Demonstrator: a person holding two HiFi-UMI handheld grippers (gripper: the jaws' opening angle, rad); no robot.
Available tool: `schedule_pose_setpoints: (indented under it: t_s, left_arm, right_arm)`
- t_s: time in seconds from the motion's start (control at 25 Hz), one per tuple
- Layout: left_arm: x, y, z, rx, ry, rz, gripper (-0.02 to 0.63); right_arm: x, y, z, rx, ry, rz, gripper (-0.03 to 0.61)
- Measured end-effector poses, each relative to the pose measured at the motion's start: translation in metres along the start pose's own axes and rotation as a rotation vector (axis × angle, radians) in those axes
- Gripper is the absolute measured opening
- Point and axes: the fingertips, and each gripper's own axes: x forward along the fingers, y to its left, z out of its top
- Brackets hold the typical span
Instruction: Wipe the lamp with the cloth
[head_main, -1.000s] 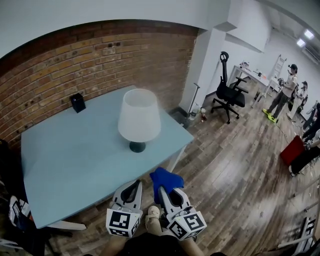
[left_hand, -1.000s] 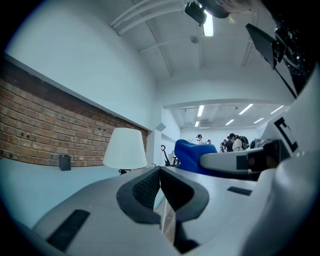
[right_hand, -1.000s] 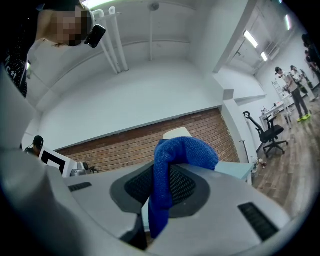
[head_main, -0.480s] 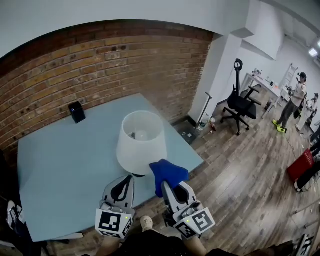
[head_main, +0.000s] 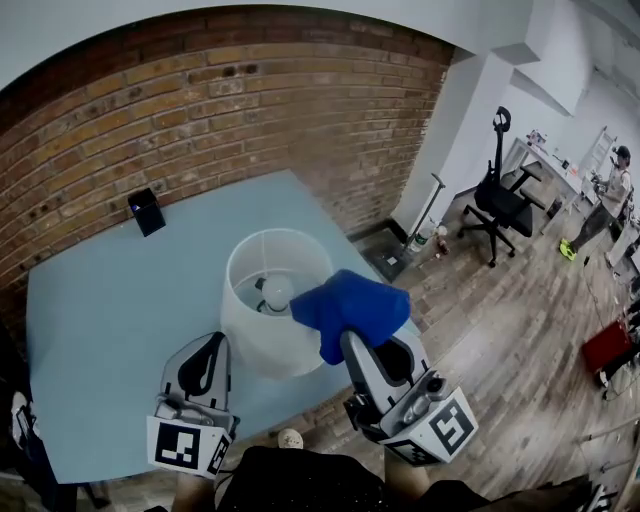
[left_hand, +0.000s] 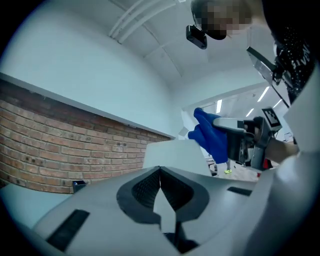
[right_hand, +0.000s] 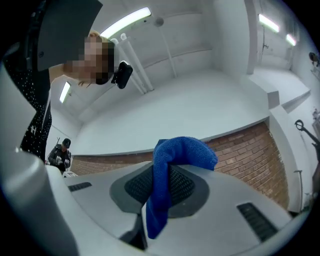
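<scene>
My right gripper (head_main: 354, 345) is clamped on the blue terry cloth (head_main: 350, 303). In the right gripper view the nubbly fabric is pinched between the ribbed black pads, with a fold bulging above them and a tail hanging below. My left gripper (left_hand: 160, 170) has its jaws pressed together with nothing between them, and it hovers low at the near left side of the lamp.

The white lamp with a round, smooth, tapering shade (head_main: 262, 318) stands near the right corner of the pale blue table (head_main: 90, 330), close to the near edge. From the head view I look down into the open top of the shade, where a white bulb (head_main: 277, 292) shows. The cloth hangs over the right part of the shade's rim; I cannot tell whether it touches.

Left of the lamp the tabletop lies open as far as the red brick wall (head_main: 200, 110). A small black box (head_main: 146, 211) stands at the far edge beside that wall, well apart from the lamp. To the right, past the table's edge, lies plank wooden floor (head_main: 500, 330), and a black office chair (head_main: 500, 190) stands well off.
</scene>
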Motion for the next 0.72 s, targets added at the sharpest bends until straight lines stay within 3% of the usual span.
schedule_pose_setpoints:
  t_s: [0.12, 0.28, 0.4, 0.56, 0.72]
  left_arm:
    - [0.006, 0.019, -0.014, 0.017, 0.038, 0.063, 0.009]
    - [0.013, 0.037, -0.031, 0.015, 0.081, 0.095, 0.009]
    - [0.021, 0.04, -0.037, -0.001, 0.082, 0.074, 0.009]
    - [0.034, 0.045, -0.048, 0.002, 0.108, 0.033, 0.008]
    - [0.042, 0.048, -0.054, -0.013, 0.123, -0.002, 0.008]
  right_arm:
    - [0.011, -0.008, -0.026, -0.041, 0.072, -0.011, 0.058]
    - [0.012, -0.009, -0.035, -0.062, 0.093, -0.02, 0.058]
    - [0.004, -0.014, -0.052, -0.084, 0.148, -0.048, 0.059]
    - [-0.006, -0.02, -0.071, -0.03, 0.198, -0.1, 0.059]
    - [-0.023, -0.033, -0.098, -0.01, 0.266, -0.204, 0.059]
